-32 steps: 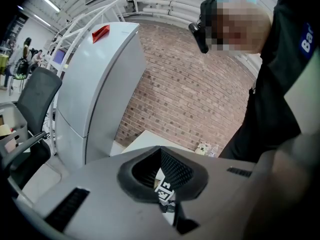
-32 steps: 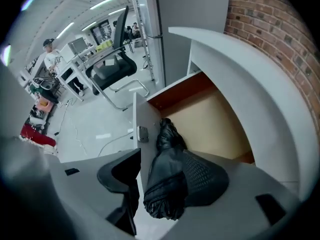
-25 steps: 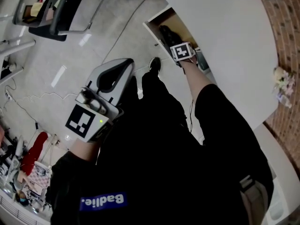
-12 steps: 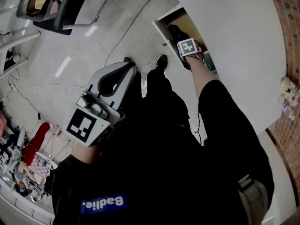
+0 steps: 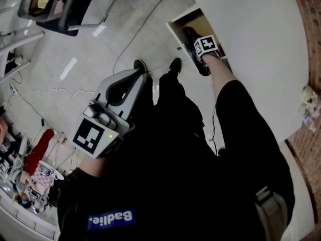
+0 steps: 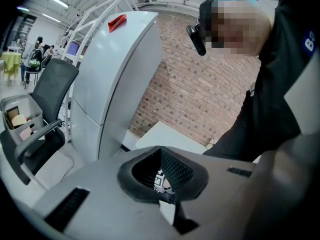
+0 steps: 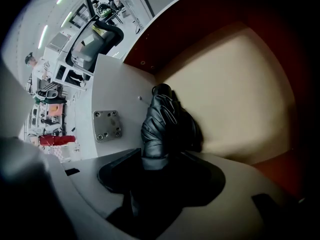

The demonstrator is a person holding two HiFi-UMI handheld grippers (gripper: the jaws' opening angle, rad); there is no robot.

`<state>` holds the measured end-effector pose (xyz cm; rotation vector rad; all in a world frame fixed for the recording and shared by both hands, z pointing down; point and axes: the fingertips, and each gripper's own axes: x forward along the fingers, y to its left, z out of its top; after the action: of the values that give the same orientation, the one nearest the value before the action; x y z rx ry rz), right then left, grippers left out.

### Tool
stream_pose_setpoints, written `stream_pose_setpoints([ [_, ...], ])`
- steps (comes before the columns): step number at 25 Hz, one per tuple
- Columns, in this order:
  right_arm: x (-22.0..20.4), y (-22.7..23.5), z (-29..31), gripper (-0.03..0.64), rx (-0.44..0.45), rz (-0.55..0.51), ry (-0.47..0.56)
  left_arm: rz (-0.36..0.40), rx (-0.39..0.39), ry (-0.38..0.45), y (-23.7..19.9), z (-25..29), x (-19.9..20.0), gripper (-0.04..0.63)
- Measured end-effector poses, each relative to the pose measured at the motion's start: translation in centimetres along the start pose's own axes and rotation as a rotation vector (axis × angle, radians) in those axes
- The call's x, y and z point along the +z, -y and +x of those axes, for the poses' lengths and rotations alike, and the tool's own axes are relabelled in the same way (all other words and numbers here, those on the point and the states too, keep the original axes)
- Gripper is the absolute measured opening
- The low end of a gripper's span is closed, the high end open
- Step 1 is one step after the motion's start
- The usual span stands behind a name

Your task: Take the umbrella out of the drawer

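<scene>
Black folded umbrella (image 7: 165,124) lies in the wooden drawer (image 7: 235,84), close to its white front. My right gripper (image 7: 160,161) stands wide around its end, jaws just been closing. My left gripper (image 6: 161,151) is pressed together, empty.

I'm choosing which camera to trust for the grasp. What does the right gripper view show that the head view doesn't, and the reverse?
Right gripper view only: the black folded umbrella lying between the right tool's open jaws, which have just been closing, and a metal plate. Head view only: the left tool, held away from the drawer, and the person's shoes. Both: the open drawer.
</scene>
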<state>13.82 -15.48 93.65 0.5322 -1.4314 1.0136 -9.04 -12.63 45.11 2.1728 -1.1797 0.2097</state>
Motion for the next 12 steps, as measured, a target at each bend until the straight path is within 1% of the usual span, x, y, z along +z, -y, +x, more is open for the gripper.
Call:
stream_pose_setpoints([
  [2,0.1,0.2,-0.4,0.255,-0.015,-0.012,0.021,0.002,-0.005,0.007,0.2,-0.1,0.2,-0.003],
  [5,0.1,0.5,-1.4,0.247,-0.069,-0.03,0.064,0.006,-0.015,0.021,0.5,-0.5,0.8,-0.003],
  [8,-0.3,-0.1,-2.7,0.242,-0.117,-0.055,0.077,0.011,-0.027,0.034,0.9,-1.1,1.3,-0.003],
  [12,-0.2,-1.4,-4.8,0.242,-0.135,-0.049,0.117,0.023,-0.058,0.05,1.3,-1.9,1.8,-0.003],
])
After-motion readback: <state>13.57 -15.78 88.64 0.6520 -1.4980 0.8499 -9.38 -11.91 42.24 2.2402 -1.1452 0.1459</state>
